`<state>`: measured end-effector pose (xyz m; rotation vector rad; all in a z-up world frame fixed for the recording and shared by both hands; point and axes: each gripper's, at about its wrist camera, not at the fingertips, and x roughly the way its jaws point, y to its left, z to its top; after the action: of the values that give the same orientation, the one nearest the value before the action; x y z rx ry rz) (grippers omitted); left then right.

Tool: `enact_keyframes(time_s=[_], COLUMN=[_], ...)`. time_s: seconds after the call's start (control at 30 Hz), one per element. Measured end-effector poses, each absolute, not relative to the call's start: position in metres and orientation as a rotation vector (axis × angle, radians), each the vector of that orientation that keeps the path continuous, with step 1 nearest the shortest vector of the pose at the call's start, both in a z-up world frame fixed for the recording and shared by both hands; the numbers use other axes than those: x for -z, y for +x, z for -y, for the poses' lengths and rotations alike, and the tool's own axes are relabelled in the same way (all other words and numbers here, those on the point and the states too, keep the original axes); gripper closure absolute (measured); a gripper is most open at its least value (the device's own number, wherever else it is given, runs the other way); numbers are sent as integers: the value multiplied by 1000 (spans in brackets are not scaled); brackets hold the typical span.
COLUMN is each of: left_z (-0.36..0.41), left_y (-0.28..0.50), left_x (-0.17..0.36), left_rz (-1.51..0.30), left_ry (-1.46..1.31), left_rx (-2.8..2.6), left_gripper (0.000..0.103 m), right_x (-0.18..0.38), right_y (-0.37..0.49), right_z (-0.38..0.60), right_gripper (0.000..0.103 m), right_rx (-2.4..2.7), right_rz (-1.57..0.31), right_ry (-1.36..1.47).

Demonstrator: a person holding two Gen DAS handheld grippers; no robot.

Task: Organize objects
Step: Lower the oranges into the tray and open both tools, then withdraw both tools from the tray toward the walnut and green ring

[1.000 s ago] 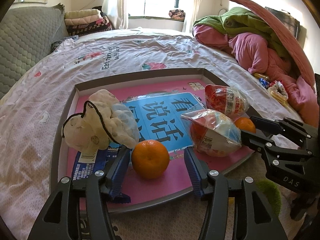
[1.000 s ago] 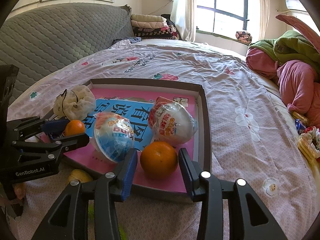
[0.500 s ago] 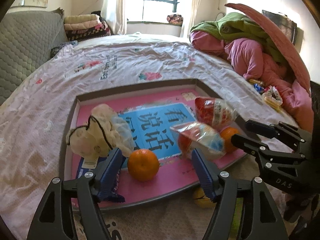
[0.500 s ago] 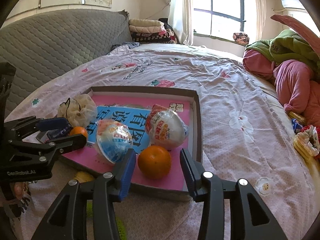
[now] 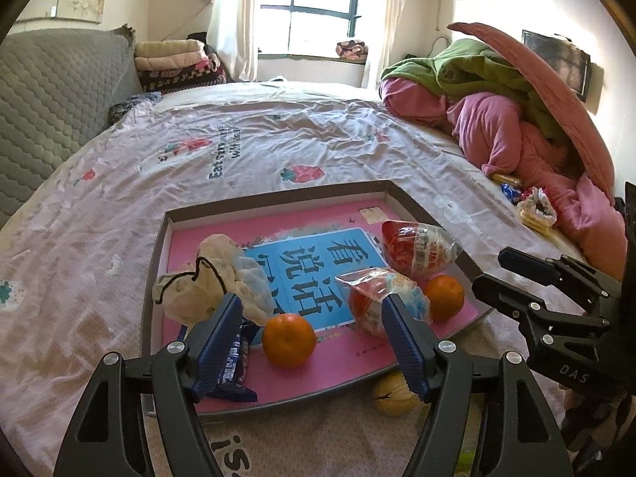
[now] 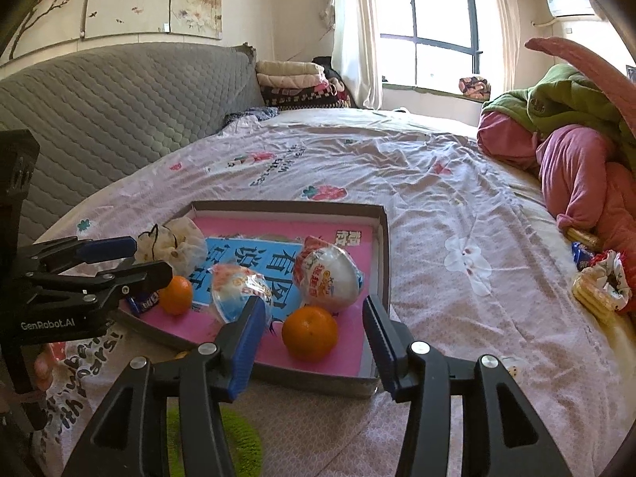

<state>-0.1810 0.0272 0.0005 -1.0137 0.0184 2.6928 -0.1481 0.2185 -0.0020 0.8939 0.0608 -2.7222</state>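
Left wrist view: the left tongs (image 5: 308,320) stand wide open above the near edge of a shallow cardboard tray (image 5: 157,262) that lies on the bed (image 5: 238,147). Nothing is pressed between the blue pads (image 5: 220,328); a mandarin orange (image 5: 289,340) rests on the tray's pink floor in the gap between them, apart from both. A dark blue snack wrapper (image 5: 234,373) lies just beside the left pad, and a crumpled cream drawstring pouch (image 5: 198,278) sits behind it. Further right in the tray are a blue-and-white wrapped toy egg (image 5: 381,298), a red-and-white wrapped toy egg (image 5: 417,250) and a second orange (image 5: 443,298). A yellow object (image 5: 391,395), not identifiable, lies on the bed just outside the tray's near wall. A printed blue panel with Chinese characters (image 5: 318,266) covers the middle of the tray floor.

Right wrist view: the right tongs (image 6: 310,336) are opening, jaws parted over the tray's near right corner (image 6: 381,238). The second orange (image 6: 310,332) sits on the tray between the pads, touched by neither. Behind it stand the red-and-white egg (image 6: 330,278) and, to the left, the blue-and-white egg (image 6: 234,290). The left tongs (image 6: 131,260) appear at the left edge, with the first orange (image 6: 175,295) just below their tips. A heap of pink and green bedding (image 6: 564,139) lies at the far right.
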Motion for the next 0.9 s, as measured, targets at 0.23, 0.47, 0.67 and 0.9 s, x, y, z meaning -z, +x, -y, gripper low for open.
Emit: enact_keyframes(time_s=[0.23, 0.47, 0.67, 0.9], left_z=[-25, -19, -13, -14], left_y=[-172, -163, -156, -147], left_x=[-11, -15, -18, -17], left_rz=[-25, -22, -19, -29], left_ry=[-984, -965, -944, -941], left_rx=[-2712, -2729, -2748, -2735], left_gripper=[29, 29, 29, 29], right_x=[-3, -5, -7, -10], right_y=[-142, -134, -128, -119], right_z=[-220, -216, -215, -218], right_gripper=[51, 51, 45, 45], right_rx=[2720, 2711, 2718, 2734], right_rz=[-50, -56, -60, -41], right_ry=[867, 845, 834, 835])
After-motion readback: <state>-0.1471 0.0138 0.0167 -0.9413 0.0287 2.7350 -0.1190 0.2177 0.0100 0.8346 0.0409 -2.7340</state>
